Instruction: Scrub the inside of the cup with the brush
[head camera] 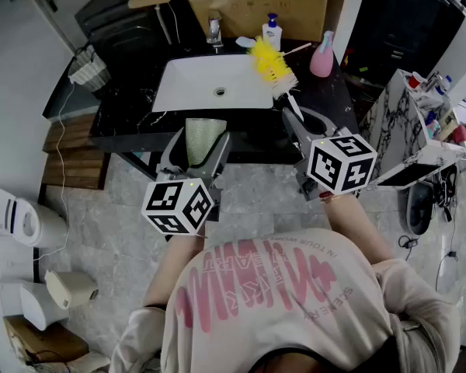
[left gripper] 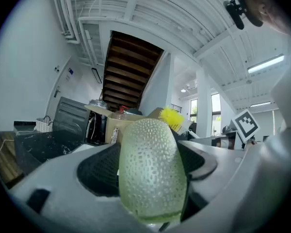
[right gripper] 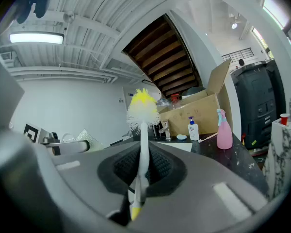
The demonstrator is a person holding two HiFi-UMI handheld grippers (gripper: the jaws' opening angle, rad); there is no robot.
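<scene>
A pale green dimpled cup is clamped between the jaws of my left gripper, in front of the black counter. In the left gripper view the cup fills the gap between the jaws of the left gripper, its side toward the camera. My right gripper is shut on the white handle of a brush whose yellow and white bristle head reaches over the sink's right rim. In the right gripper view the brush rises upright from the right gripper. The brush head is apart from the cup.
A white rectangular sink is set in the black counter, with a faucet behind it. A white pump bottle and a pink spray bottle stand at the back right. An open cardboard box sits behind.
</scene>
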